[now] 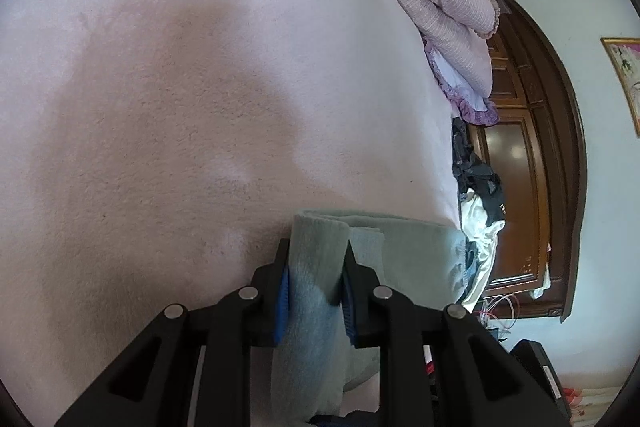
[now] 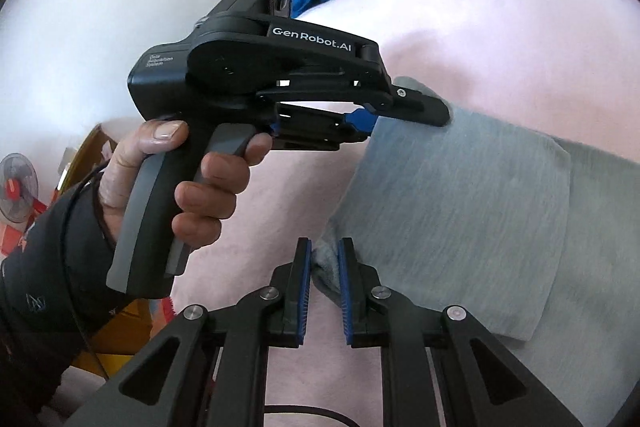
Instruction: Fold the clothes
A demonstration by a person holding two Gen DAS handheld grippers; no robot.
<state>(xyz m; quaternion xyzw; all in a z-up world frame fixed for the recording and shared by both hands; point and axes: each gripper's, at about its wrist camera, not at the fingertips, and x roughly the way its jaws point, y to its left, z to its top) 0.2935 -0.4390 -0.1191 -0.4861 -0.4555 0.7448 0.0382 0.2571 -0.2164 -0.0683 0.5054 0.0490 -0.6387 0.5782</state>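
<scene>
Pink bedspread point(image 1: 200, 107) underlies grey garment point(image 2: 460, 211), pinched by both hand-held grippers point(image 1: 316, 279) point(image 2: 323, 267).

The grey garment point(image 2: 460, 211) is a soft, fleecy piece of clothing, lying partly folded on the pink bedspread point(image 2: 500, 39) with one layer doubled over another and a straight folded edge showing. One corner is bunched up and lifted off the bed, and an edge farther along is raised too. In the left wrist view its fabric point(image 1: 316, 267) stands up in a thick fold.
</scene>
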